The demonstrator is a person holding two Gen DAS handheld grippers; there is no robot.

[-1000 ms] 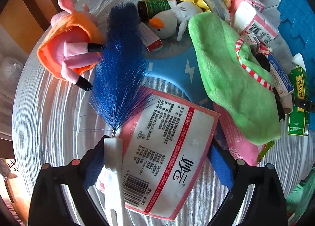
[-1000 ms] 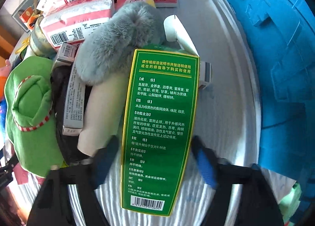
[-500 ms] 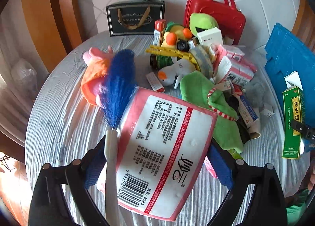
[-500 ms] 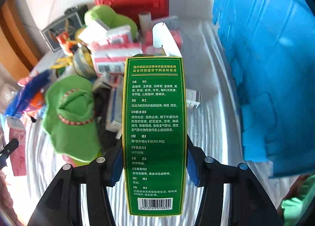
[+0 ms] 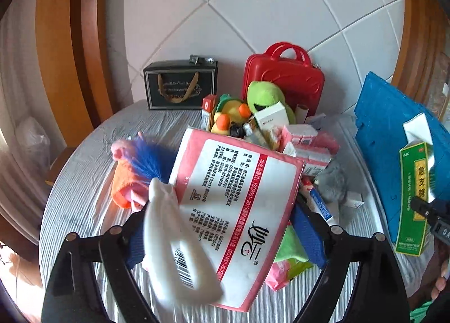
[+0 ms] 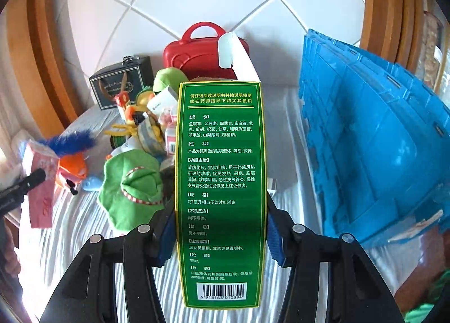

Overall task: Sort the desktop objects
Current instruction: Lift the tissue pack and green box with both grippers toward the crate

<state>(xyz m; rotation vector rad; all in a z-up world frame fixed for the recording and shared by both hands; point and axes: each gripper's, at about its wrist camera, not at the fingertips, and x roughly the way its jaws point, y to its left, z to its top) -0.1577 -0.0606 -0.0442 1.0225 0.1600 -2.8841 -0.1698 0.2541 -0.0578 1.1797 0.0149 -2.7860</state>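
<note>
Both packs lifted; barcode right-view only.

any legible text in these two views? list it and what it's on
"ISO9001-2015", in a red stripe: pink tissue pack in the left gripper.
"6918163010894", under the barcode: green medicine box in the right gripper.
"0.66", mid-panel: same box.
Too small or blurred: black gift bag, small cartons in the pile.
</note>
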